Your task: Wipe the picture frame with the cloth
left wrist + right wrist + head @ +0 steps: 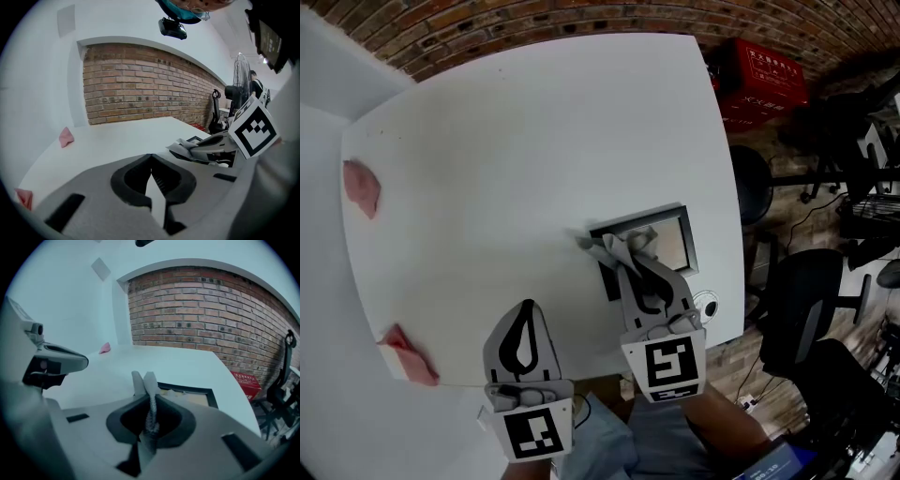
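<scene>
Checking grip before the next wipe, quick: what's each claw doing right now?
Left claw: closed, empty.
Right claw: closed on the cloth.

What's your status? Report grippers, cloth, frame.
Right gripper shut on cloth, over picture frame. Left gripper shut, empty. Nothing in the way.

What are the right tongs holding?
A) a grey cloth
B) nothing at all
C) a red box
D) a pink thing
A: the right tongs are shut on the cloth, which sticks up between them just in front of the picture frame.
</scene>
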